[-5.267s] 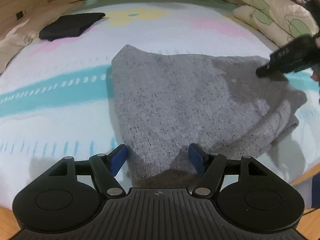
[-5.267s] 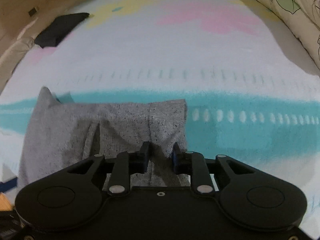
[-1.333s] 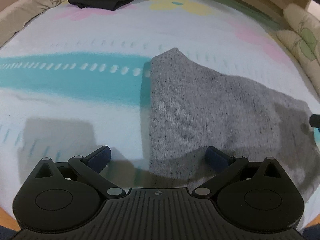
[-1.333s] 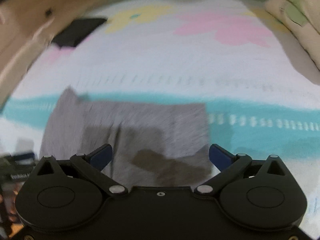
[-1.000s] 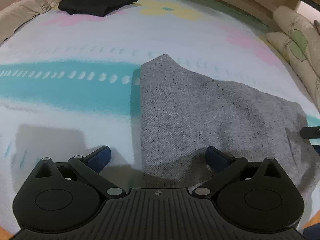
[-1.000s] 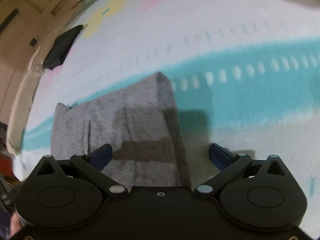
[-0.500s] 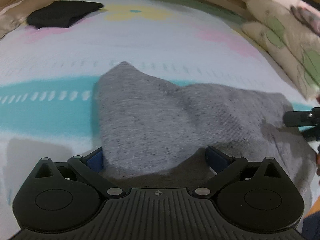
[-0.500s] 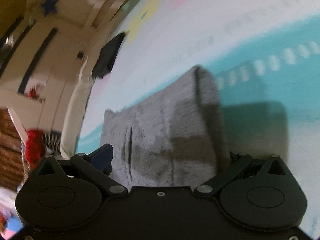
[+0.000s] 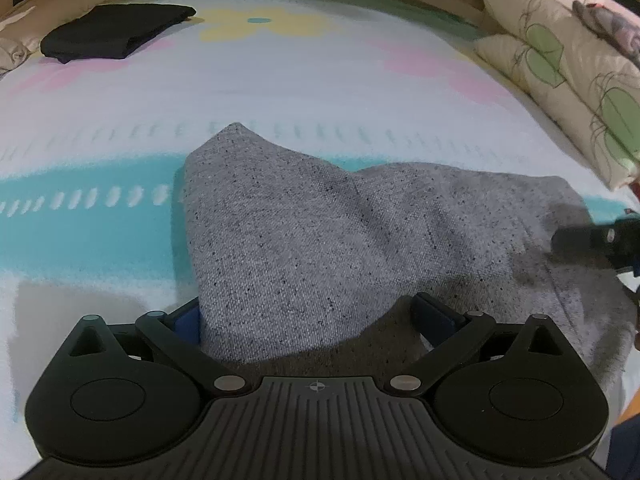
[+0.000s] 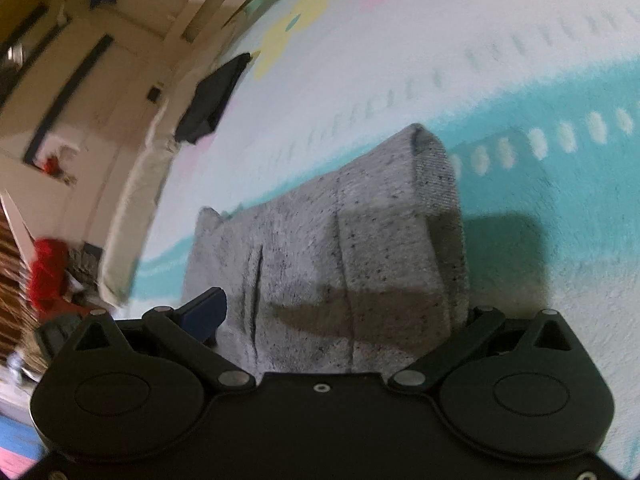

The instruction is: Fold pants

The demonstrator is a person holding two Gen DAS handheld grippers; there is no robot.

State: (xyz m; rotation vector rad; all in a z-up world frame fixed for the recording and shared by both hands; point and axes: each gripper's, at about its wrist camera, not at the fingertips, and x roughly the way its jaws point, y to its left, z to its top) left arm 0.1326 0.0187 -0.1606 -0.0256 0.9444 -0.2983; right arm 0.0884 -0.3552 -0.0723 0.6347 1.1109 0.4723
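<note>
While its jaws stand wide apart, the left gripper (image 9: 308, 312) sits low in the centre of the left wrist view, straddling the near edge of the pants (image 9: 340, 240). One blue pad (image 9: 186, 320) shows at the cloth's left edge and the other at lower right of the cloth. The pants, grey and speckled, lie folded on the sheet (image 9: 280, 80), filling the middle of the frame, with a pointed corner toward upper centre. At the right edge the right gripper (image 9: 596, 240) reaches onto the pants' far end.

In the right wrist view the right gripper (image 10: 340, 320) is likewise spread wide around the pants (image 10: 340, 248); its left pad (image 10: 204, 312) is clear of the cloth, while the right one is hidden behind the folded edge. A seam and a dark slit run up the fabric.

Beyond, a black garment (image 9: 116, 32) lies at upper left of the left view, and pillows (image 9: 560, 72) at upper right.
</note>
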